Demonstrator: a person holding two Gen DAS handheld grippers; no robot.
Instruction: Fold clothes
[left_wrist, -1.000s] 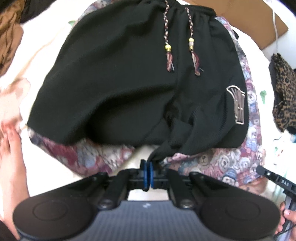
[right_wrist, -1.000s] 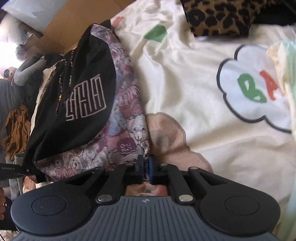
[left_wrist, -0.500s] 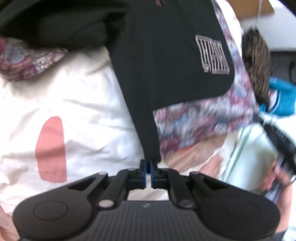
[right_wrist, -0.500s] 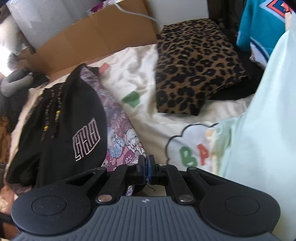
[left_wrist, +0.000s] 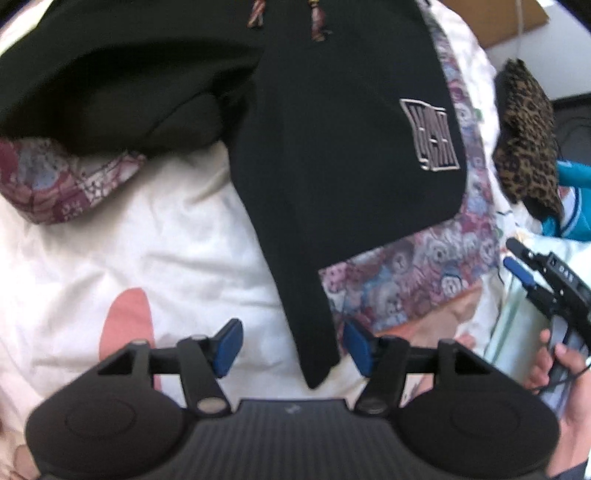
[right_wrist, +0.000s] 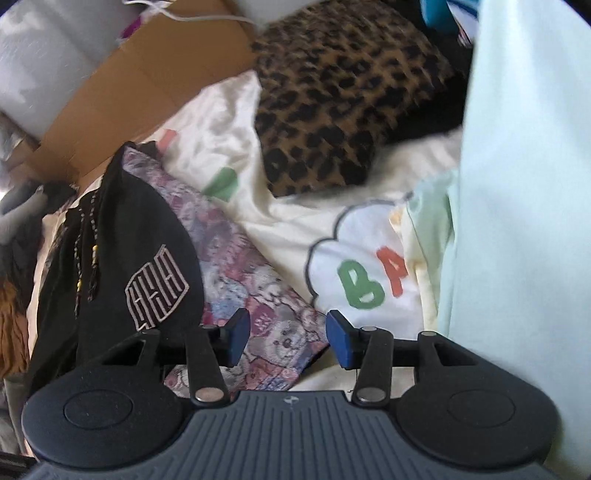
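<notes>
Black shorts (left_wrist: 343, 155) lay ahead of the left claw (left_wrist: 291, 349) on a bear-print garment (left_wrist: 417, 273) spread over the bed sheet (left_wrist: 155, 236), one dark corner trailing back between its blue pads. Half a second earlier both claws were pinched shut; now both were opening, the left one's pads standing clear of that corner, the right claw (right_wrist: 288, 338) holding nothing, only bear-print cloth beyond it. I judged a fold just released, the shorts left to settle. A cardboard box (right_wrist: 147, 92) stood far ahead; its contents were hidden.
</notes>
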